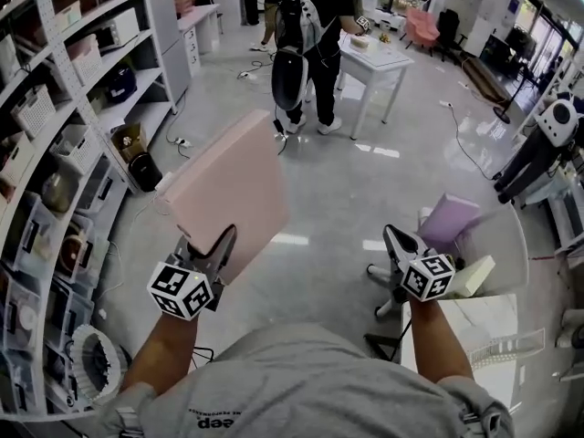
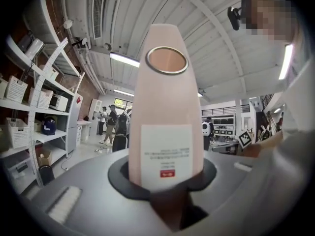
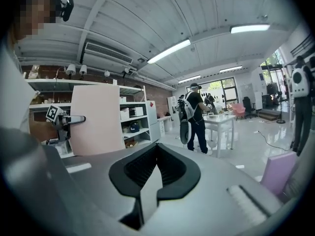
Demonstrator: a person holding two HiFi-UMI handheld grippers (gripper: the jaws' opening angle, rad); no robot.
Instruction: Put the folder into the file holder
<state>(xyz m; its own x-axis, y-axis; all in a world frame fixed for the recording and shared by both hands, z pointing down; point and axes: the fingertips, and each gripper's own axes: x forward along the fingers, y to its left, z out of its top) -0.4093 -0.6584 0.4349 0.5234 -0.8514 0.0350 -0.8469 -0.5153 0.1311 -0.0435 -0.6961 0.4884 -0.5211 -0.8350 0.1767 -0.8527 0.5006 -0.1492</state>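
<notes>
Open floor [image 1: 338,190] ahead, shelving [image 1: 82,108] close left, person [image 1: 310,26] and white table [image 1: 383,62] beyond, folder [image 1: 233,190] filling left claw [image 1: 214,245]

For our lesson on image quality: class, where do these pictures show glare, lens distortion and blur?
Head view: bright reflections streak the glossy floor, and the shelves bow from wide-angle distortion. Left gripper view: the pink folder looms close, its label print soft. Right gripper view: ceiling lights blow out white; dark vignette rings the edges.

A working lab — stocked metal shelving [image 1: 123,85], white worktable [image 1: 388,57], polished floor [image 1: 365,181].
</notes>
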